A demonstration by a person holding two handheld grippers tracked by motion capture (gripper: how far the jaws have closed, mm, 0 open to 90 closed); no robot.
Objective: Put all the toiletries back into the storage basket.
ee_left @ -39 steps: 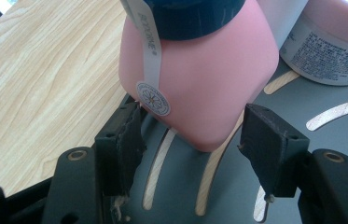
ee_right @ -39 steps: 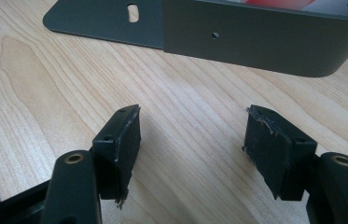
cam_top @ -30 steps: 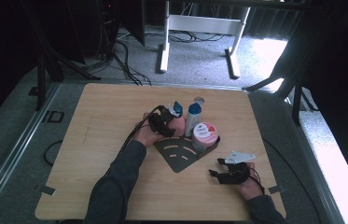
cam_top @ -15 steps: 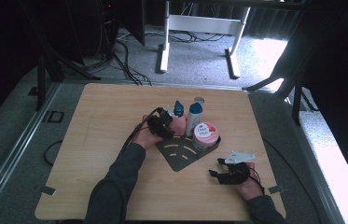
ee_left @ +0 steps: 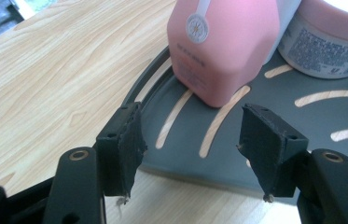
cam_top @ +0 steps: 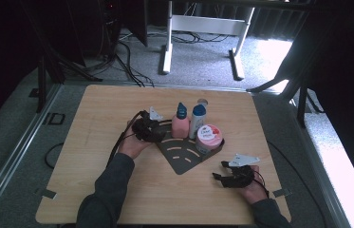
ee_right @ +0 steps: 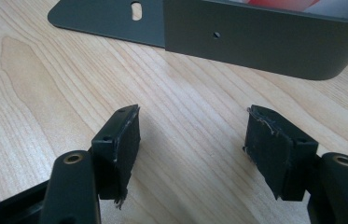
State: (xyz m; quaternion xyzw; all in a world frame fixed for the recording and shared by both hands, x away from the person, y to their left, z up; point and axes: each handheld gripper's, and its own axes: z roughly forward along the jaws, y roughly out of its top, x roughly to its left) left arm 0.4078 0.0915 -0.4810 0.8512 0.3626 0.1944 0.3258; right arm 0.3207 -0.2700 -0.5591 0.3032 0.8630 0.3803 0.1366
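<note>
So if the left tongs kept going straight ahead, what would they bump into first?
Most likely the pink bottle. The left tongs stand open, having just been opening, with nothing between them, over the near edge of the grey rack. The bottle stands straight ahead on it; how far off is hard to judge.

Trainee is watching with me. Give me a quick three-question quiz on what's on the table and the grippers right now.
1. True or false: the left gripper grips the pink bottle.
2. Which thing on the grey shelf stands nearest the right gripper? A) pink bottle B) white bottle C) jar
3. What lies between the right gripper's jaws?

Key
1. False: its jaws, which have just been opening, stand apart, short of the bottle.
2. C
3. Nothing but bare table.
</note>
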